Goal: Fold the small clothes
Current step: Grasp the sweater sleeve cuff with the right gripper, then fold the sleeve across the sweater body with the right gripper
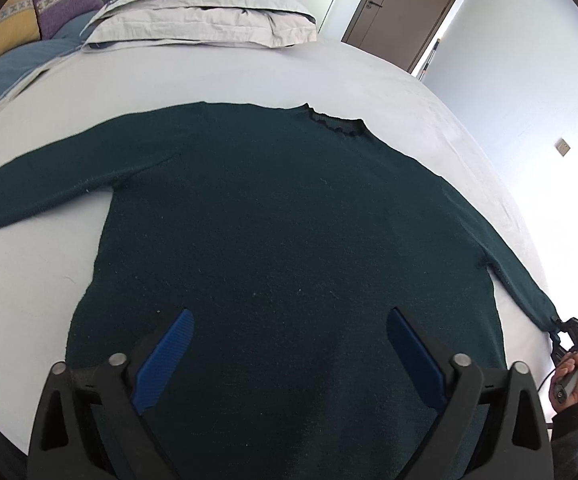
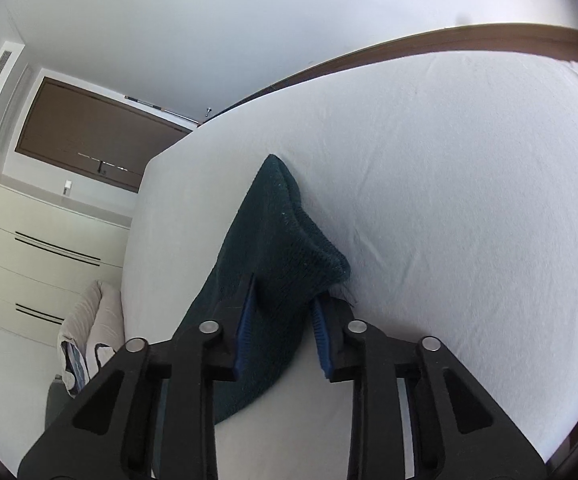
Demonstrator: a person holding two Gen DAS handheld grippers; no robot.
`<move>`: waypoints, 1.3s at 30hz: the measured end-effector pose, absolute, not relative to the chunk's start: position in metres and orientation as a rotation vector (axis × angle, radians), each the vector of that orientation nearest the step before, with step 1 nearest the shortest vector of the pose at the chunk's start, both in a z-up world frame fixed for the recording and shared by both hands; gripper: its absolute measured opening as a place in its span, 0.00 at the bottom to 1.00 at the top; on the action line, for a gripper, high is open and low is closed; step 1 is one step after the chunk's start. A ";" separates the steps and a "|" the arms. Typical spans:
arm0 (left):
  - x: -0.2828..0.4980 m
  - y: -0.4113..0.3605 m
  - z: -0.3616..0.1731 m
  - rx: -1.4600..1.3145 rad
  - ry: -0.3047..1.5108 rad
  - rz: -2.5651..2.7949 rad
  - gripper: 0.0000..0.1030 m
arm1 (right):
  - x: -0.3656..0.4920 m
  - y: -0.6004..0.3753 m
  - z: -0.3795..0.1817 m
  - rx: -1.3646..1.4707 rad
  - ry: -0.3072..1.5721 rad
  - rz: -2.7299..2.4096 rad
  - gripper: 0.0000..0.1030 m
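— How many garments?
— One dark green sweater (image 1: 289, 220), spread flat on the white bed (image 1: 349, 76); its hem is cut off below.
— And the tongs?
— The left gripper (image 1: 289, 354) gapes wide above the sweater body, empty. The right gripper (image 2: 283, 312) is clamped on the sleeve cuff (image 2: 289, 248).
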State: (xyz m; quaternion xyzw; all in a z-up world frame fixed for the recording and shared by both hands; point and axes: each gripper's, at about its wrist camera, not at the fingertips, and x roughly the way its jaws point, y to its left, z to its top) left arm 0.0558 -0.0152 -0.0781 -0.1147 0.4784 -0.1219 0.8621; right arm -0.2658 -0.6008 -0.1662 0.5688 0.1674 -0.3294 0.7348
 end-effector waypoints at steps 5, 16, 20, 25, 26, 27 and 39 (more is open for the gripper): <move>0.060 -0.008 -0.083 -0.289 1.013 -0.288 0.84 | -0.207 -0.582 -0.111 1.066 0.416 -0.660 0.11; 0.069 0.021 -0.083 -0.397 0.991 -0.323 0.84 | 0.036 -0.348 -0.007 0.587 0.632 -0.145 0.11; 0.076 0.033 -0.083 -0.422 0.981 -0.324 0.84 | 0.085 -0.267 -0.038 0.530 0.764 -0.051 0.14; 0.092 0.028 -0.090 -0.458 1.004 -0.365 0.84 | 0.062 -0.196 -0.118 0.533 0.884 -0.001 0.40; 0.096 0.026 -0.092 -0.466 1.011 -0.370 0.84 | 0.056 -0.195 -0.128 0.537 0.890 0.006 0.60; 0.101 0.021 -0.094 -0.480 1.021 -0.382 0.84 | 0.039 -0.191 -0.141 0.542 0.881 0.009 0.62; 0.173 -0.092 -0.126 -0.422 1.142 -0.483 0.65 | -0.070 -0.266 -0.135 0.721 0.761 -0.019 0.62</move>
